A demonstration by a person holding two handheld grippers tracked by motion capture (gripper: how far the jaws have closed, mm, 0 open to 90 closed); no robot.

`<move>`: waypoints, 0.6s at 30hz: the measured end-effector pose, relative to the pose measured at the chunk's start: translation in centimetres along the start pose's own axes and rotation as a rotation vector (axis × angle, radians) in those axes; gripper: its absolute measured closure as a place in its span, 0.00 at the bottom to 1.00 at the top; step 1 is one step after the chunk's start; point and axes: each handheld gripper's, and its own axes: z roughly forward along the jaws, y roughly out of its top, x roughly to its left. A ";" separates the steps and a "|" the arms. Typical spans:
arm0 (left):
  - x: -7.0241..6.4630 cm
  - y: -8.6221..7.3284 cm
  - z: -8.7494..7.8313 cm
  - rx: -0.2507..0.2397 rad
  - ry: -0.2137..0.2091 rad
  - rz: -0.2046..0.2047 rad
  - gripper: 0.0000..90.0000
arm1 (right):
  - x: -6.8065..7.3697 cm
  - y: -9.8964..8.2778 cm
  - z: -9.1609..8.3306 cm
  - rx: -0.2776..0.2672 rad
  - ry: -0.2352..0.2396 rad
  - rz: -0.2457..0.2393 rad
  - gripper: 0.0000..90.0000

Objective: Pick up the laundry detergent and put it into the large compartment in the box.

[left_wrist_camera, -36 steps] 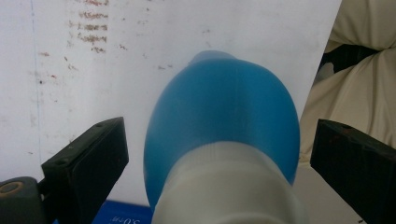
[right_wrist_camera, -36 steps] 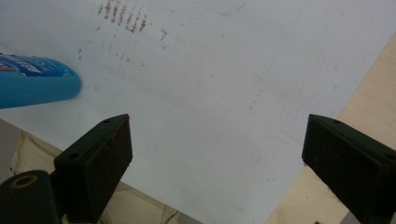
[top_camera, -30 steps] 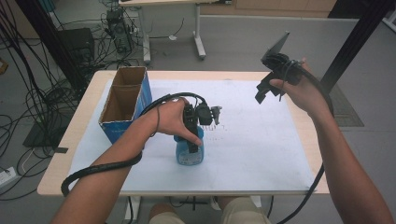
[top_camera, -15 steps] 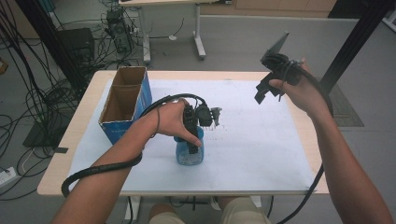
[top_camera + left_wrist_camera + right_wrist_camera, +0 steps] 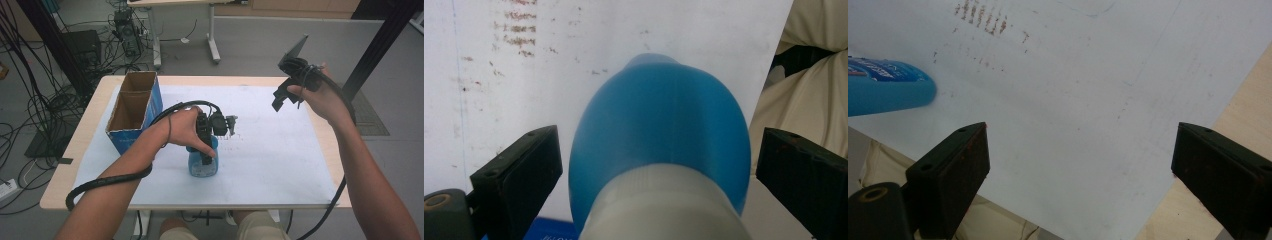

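Blue bottle (image 5: 202, 162) stands upright on the white sheet (image 5: 280, 155) covering the tabletop (image 5: 95, 107), near the front edge, just right of the cardboard box (image 5: 134, 107). Left gripper (image 5: 206, 145) sits right over the bottle from above; in the left gripper view the bottle (image 5: 659, 130) fills the gap between the jaws, which are spread, one on each side, with gaps visible on both sides, so no contact yet. Pale cap or neck end nearest the camera, blue body below.

Right gripper (image 5: 287, 85) is held up in the air over the far right part of the tabletop, well apart from the bottle. Its jaws are spread wide with nothing between them; in the right gripper view just the sheet below and the bottle (image 5: 888, 90) off at the left edge.

Risks, judged: bottle body is rounded and smooth, so jaws closing off-centre could squeeze it sideways and tip it or let it slip out on lift. Bottle is close to the front edge, so a knock could send it off the tabletop onto the person's lap. Closing too high on the narrower cap end may give a weak hold. Left cable (image 5: 107, 182) trailing off the front edge could drag on the hand.

Counts: one bottle, one box with two open compartments, both apparently empty, one sheet, two grippers.
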 end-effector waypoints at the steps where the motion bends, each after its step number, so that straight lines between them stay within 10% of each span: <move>1: 0.0 0.0 0.0 0.000 -0.001 0.000 0.06 | 0.0 0.0 0.0 0.000 -0.001 0.000 0.10; 18: 0.0 0.0 0.2 0.005 0.002 0.005 0.06 | 0.0 0.0 0.0 -0.002 -0.002 -0.001 0.10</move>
